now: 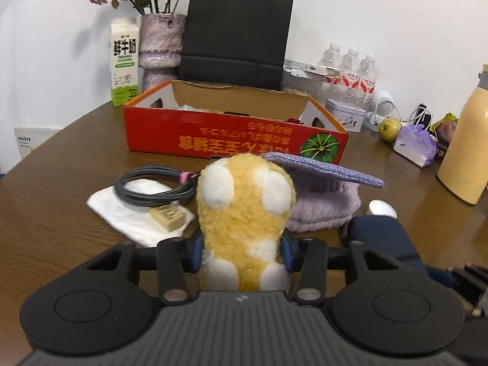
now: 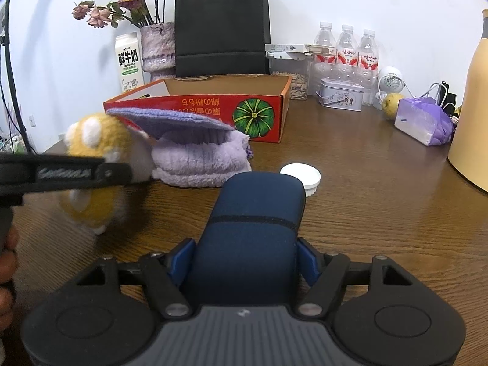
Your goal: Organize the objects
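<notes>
A yellow-and-white plush toy stands upright between the blue pads of my left gripper, which is shut on its lower body. In the right wrist view the same toy shows at the left, behind the left gripper's black finger. My right gripper is shut on a dark blue case just above the table. A lilac fluffy pouch with a knitted purple flap lies behind the toy. An open red cardboard box stands beyond it.
To the left lie a coiled grey cable, a white tissue and a beige block. A white lid sits right of the pouch. A milk carton, vase, black paper bag, water bottles, tin and yellow flask line the back and right.
</notes>
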Demonstrator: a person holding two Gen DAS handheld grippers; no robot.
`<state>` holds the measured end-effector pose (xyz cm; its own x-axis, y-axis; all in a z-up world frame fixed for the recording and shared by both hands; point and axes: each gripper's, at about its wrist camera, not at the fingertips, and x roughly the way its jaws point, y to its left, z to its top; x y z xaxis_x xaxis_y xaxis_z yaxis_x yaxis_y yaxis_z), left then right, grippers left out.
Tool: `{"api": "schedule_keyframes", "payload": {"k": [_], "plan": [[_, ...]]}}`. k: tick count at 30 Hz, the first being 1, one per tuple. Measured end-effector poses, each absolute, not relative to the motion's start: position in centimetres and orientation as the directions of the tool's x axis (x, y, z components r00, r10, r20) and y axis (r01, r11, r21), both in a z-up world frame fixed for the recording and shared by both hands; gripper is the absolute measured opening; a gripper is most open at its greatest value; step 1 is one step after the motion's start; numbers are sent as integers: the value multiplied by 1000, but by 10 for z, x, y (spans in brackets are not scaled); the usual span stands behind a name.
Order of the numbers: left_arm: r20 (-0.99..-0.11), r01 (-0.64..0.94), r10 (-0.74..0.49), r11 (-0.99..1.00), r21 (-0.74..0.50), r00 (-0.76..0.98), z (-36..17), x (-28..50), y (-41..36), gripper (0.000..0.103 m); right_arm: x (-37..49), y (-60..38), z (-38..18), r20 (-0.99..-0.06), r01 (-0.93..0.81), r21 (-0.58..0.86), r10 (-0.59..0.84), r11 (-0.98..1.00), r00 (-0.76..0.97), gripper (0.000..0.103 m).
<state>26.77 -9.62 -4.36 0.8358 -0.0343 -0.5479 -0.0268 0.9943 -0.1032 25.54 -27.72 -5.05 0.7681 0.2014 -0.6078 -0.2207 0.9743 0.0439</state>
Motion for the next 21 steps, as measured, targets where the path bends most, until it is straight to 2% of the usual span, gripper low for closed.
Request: {"api": "schedule_keyframes", "payload": {"k": [11, 16, 19, 20, 21], "plan": [[-542, 29, -35, 999, -20, 840, -44, 222, -58, 48, 247, -264, -49, -605, -295, 26, 250, 955, 756, 69], [-548, 38, -43, 999, -22, 835, -45, 219, -46, 55, 236, -245, -49, -606, -343, 4, 275, 939, 746, 69], [-555, 23, -36, 999, -31, 831, -47, 224, -42, 78, 235, -236, -48, -608, -342, -6, 268, 940, 747, 70], [-555, 15, -31, 999, -34, 831, -48, 224, -41, 90, 236, -235, -49, -609, -340, -6, 266, 941, 747, 70], [-552, 2, -22, 999, -37, 834, -48, 225, -39, 91, 236, -233, -49, -610, -335, -3, 264, 942, 747, 71]]}}
